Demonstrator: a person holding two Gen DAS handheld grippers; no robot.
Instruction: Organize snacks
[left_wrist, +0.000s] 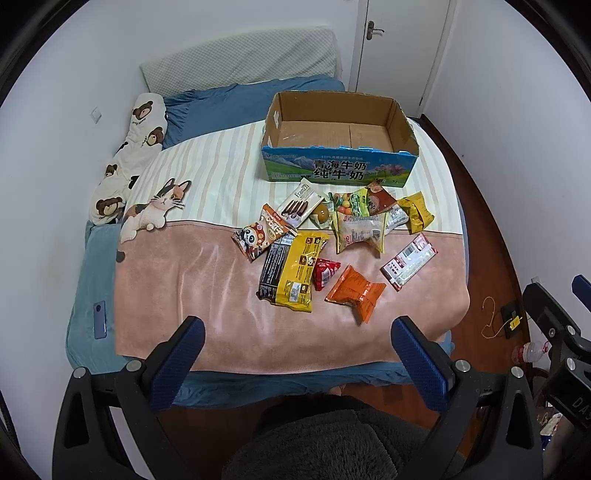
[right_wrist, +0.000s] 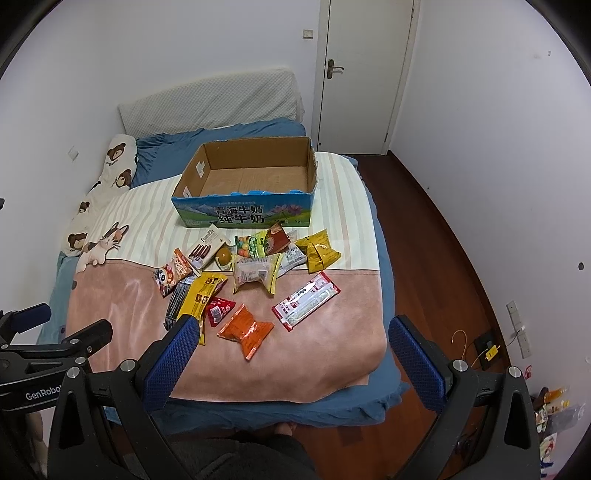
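An empty open cardboard milk box (left_wrist: 334, 131) (right_wrist: 255, 177) stands on the bed. In front of it lie several snack packets: an orange packet (left_wrist: 354, 293) (right_wrist: 246, 330), a red-and-white long packet (left_wrist: 409, 261) (right_wrist: 306, 300), a big yellow-and-black packet (left_wrist: 291, 269) (right_wrist: 192, 299), a panda packet (left_wrist: 264, 232) (right_wrist: 171, 277) and others. My left gripper (left_wrist: 299, 328) is open and empty, held above the near edge of the bed. My right gripper (right_wrist: 291, 328) is open and empty, also above the near edge.
A pink and striped blanket (left_wrist: 221, 288) covers the bed. Pillows (left_wrist: 240, 62) and a bear cushion (left_wrist: 136, 147) lie at the far left. A phone (left_wrist: 99, 319) lies on the left edge. Wooden floor (right_wrist: 443, 258) and a door (right_wrist: 365, 74) are to the right.
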